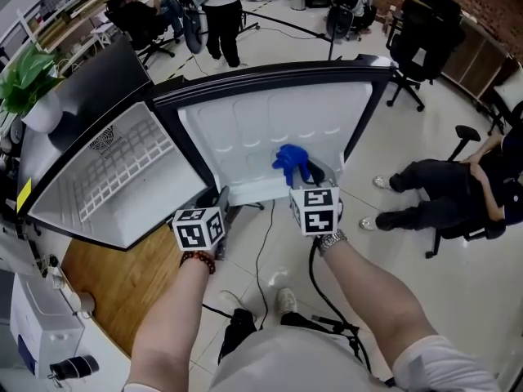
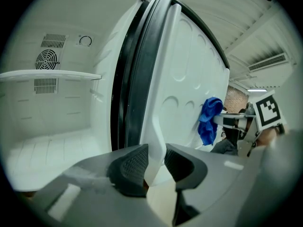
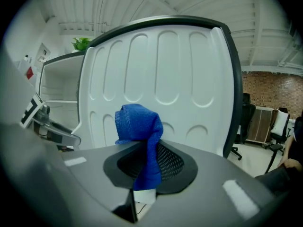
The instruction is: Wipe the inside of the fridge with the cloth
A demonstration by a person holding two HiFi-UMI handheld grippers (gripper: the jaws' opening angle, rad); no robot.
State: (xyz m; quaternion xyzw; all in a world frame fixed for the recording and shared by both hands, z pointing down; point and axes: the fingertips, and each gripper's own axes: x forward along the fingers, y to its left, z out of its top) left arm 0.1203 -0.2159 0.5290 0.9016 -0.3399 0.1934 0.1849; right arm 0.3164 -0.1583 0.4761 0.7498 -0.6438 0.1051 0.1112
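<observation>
Head view: left gripper (image 1: 222, 201) pinches the fridge door (image 1: 270, 113) by its lower lip (image 1: 257, 191); right gripper (image 1: 308, 172) holds the blue cloth (image 1: 290, 158) near the liner, contact unclear. Left gripper view: jaws part-closed on that lip; a slip could let the door swing. Right gripper view: jaws clamped on the cloth's tail, so we fear rubbing drags it free.

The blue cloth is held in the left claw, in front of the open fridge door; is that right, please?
Not quite: the blue cloth is in the right claw, as the right gripper view shows, in front of the open fridge door.
</observation>
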